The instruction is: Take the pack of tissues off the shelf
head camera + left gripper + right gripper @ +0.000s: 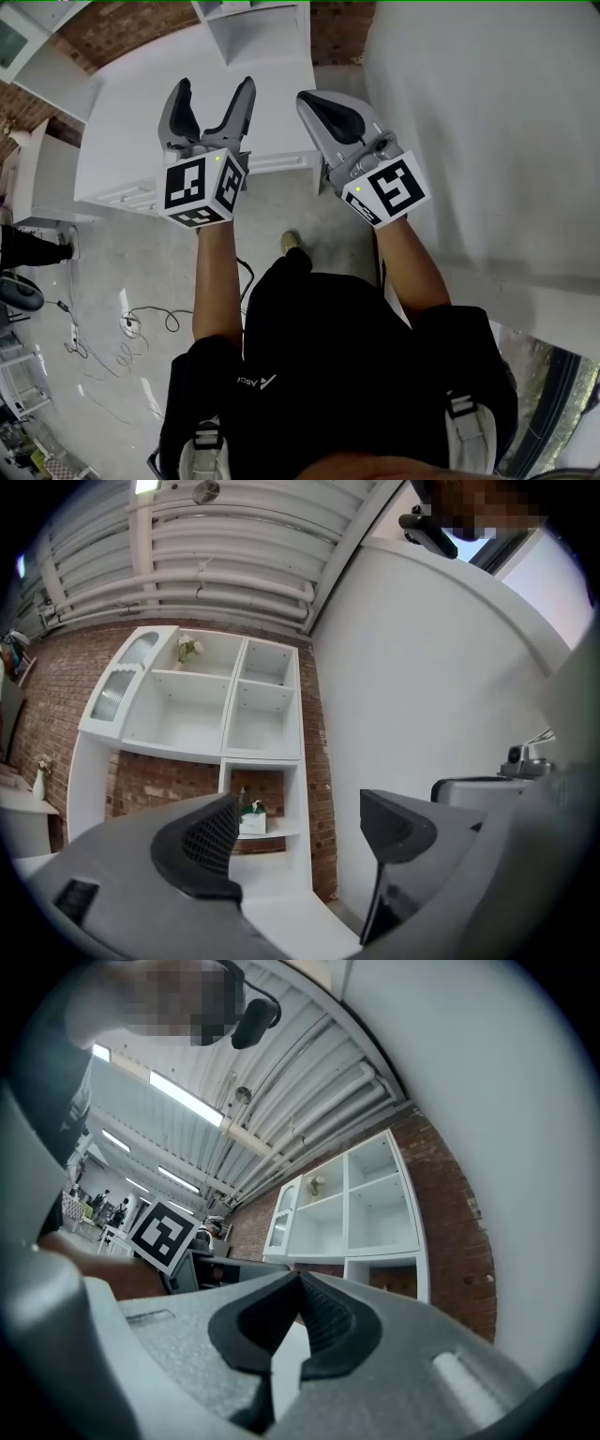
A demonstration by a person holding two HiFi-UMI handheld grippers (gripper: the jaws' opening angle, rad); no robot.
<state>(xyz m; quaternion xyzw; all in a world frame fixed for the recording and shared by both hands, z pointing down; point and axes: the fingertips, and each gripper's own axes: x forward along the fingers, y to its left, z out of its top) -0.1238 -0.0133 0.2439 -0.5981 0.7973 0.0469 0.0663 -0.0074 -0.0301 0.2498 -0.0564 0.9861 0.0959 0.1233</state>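
Note:
The pack of tissues [251, 819], green and white, sits on a low shelf of the white shelf unit [272, 724] against a brick wall, well ahead of me. In the left gripper view it shows small and far off, just beside the left pad. My left gripper [216, 89] is open with nothing between its jaws [298, 808]. Beside it, my right gripper [314, 101] is shut with its pads together and nothing in them [300, 1279]. Both are held out in front of the person, above a white counter [141, 112]. The head view does not show the tissues.
A broad white wall [487, 122] stands close on the right. The shelf unit's top [253, 28] lies straight ahead. A small vase [187, 649] stands on an upper shelf. Cables [141, 323] trail over the floor at the left, near a white cabinet [37, 178].

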